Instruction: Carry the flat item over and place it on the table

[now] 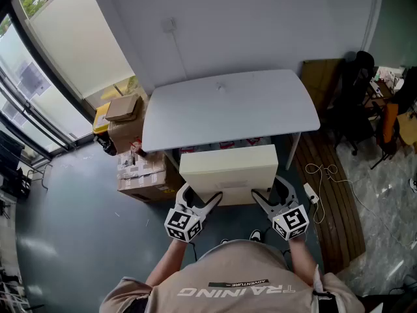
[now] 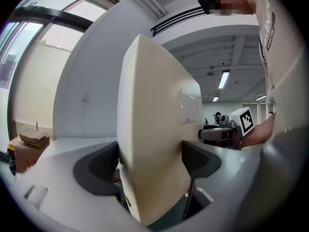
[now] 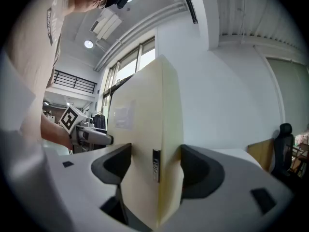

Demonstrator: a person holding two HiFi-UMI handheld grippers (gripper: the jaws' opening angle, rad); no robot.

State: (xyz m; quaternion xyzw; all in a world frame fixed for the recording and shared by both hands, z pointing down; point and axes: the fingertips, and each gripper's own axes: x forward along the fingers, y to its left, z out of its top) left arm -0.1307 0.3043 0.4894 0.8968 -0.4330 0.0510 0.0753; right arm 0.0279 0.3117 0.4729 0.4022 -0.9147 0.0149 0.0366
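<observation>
Two clamps | left hand-held gripper (image 1: 201, 198) pinches flat item (image 1: 228, 168) near-left | right hand-held gripper (image 1: 270, 194) pinches it near-right

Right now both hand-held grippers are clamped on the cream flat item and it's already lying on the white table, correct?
Not quite. The left hand-held gripper and the right hand-held gripper are clamped on the cream flat item, but it isn't lying on the white table: the head view shows it held up just short of the table's near edge.
</observation>
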